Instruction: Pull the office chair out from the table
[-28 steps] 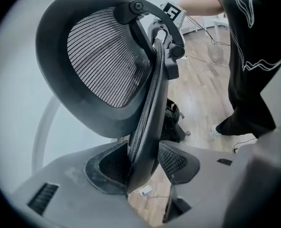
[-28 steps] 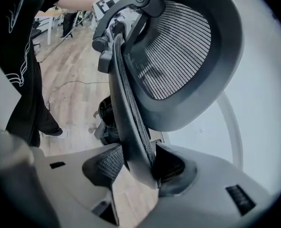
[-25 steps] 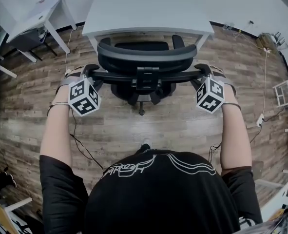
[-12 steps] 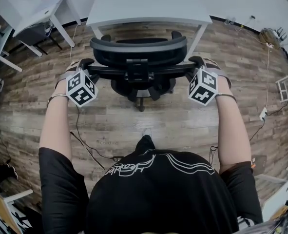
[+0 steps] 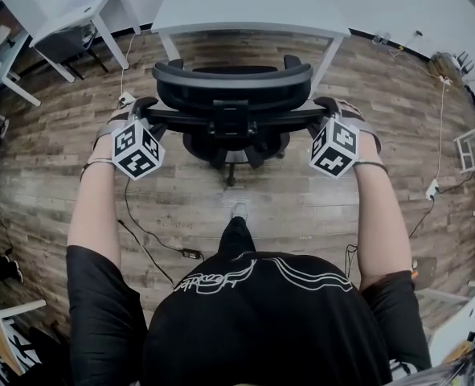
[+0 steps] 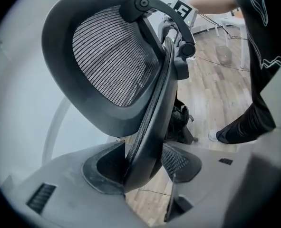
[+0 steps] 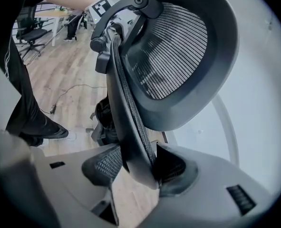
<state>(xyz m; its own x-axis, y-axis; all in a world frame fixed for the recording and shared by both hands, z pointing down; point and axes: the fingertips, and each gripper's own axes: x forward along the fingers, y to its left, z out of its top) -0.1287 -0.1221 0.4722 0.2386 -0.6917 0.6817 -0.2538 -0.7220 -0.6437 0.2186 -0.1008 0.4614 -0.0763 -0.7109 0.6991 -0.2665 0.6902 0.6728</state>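
The black mesh office chair stands in front of the white table, its seat partly out from under the table's edge. My left gripper is shut on the left edge of the backrest, below the headrest. In the left gripper view the frame sits pinched between the gripper's two pads. My right gripper is shut on the backrest's right edge. The right gripper view shows the rim wedged between the right gripper's pads, under the headrest.
A smaller white table stands at the upper left. Cables trail over the wooden floor near my foot. A power strip and a white rack are at the right.
Both grippers have come back toward me with the chair's backrest between them. The gap between the chair and the table's edge has widened.
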